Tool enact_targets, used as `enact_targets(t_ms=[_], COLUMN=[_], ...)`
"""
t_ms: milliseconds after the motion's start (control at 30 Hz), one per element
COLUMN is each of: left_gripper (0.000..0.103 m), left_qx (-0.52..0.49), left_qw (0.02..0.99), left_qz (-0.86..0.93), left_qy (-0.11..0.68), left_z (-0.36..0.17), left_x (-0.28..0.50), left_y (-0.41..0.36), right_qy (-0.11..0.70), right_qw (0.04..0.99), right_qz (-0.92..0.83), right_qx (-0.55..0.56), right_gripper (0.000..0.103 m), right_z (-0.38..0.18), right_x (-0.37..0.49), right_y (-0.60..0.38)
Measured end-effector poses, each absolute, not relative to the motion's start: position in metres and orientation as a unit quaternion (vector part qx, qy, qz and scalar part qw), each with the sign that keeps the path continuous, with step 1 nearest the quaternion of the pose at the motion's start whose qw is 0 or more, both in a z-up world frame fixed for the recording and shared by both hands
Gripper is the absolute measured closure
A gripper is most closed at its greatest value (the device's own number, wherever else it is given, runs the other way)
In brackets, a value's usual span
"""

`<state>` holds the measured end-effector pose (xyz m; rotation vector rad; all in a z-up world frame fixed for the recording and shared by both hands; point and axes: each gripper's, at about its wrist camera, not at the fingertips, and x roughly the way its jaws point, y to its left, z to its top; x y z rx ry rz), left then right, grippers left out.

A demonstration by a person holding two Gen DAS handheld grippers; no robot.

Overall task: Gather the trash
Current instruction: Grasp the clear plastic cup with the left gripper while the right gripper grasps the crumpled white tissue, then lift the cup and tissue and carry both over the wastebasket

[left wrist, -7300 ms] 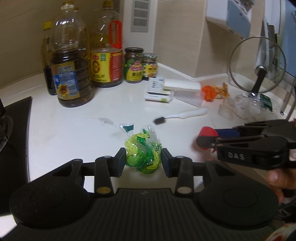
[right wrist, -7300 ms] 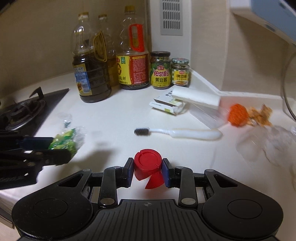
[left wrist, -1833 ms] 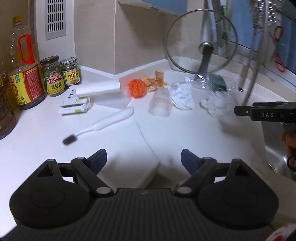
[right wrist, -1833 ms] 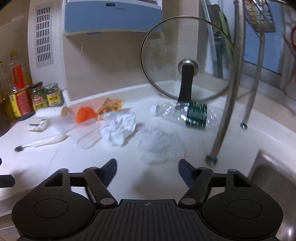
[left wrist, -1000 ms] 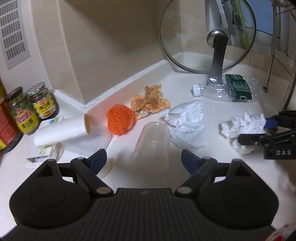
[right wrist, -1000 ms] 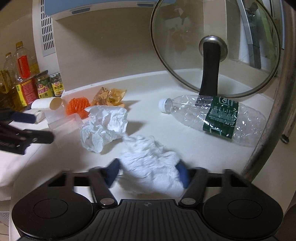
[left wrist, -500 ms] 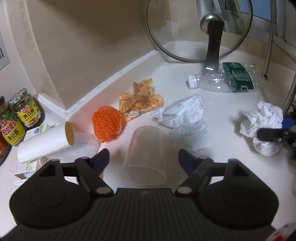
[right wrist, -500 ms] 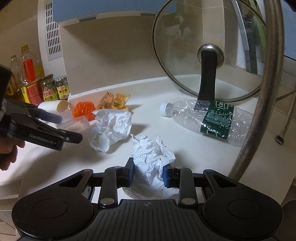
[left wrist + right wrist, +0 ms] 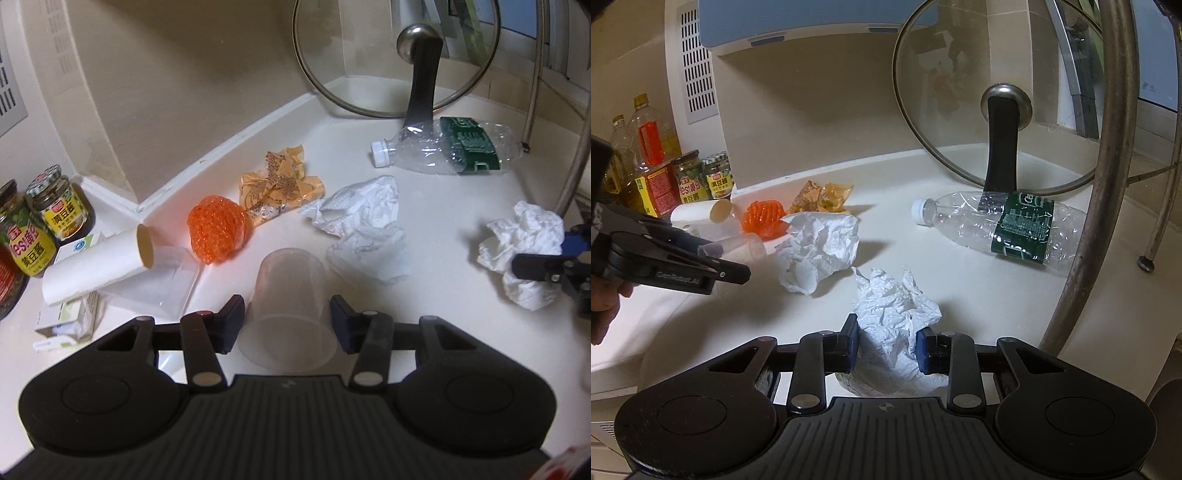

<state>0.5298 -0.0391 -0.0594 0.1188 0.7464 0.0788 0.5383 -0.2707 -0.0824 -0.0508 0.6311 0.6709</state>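
The white counter [image 9: 436, 302] carries a glass lid [image 9: 997, 96] propped in the corner. Before it lies a crushed clear bottle [image 9: 1004, 225] with a dark green label; only "Ce" reads. 2 jars [image 9: 698, 181] carry yellow labels, 1 reading "Yes!". The left gripper [image 9: 288, 323], marked "GenRobot.AI" on its side, has just been closing around a clear plastic cup [image 9: 290, 295] lying on its side; whether the pads press it I cannot tell. The right gripper [image 9: 886, 349] is clamped on a crumpled white tissue [image 9: 892, 325], near another tissue wad [image 9: 820, 247].
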Motion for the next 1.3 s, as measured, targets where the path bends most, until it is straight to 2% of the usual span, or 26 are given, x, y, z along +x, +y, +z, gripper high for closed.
enact_targets(t_ms=[400, 733, 1000, 1300], left_gripper=[0.056, 0.056, 0.056, 0.056], left_qx=[0.010, -0.036, -0.058, -0.074], left_qw=[0.937, 0.938, 0.924, 0.894], left_qz=[0.053, 0.062, 0.064, 0.058], left_qy=[0.345, 0.339, 0.372, 0.439], left_z=[-0.042, -0.043, -0.083, -0.157], left_x=[0.457, 0.343, 0.255, 0.221], left_y=[-0.040, -0.023, 0.003, 0.018], right_qy=[0.297, 0.290, 0.290, 0.352], right_qw=[0.882, 0.869, 0.863, 0.833], right_qz=[0.365, 0.401, 0.413, 0.422], right_qx=[-0.023, -0.018, -0.028, -0.066], right_gripper=[0.073, 0.073, 0.072, 0.072], right_z=[-0.071, -0.052, -0.051, -0.122], right_x=[0.509, 0.421, 0.322, 0.266], right_y=[-0.258, -0.236, -0.205, -0.166])
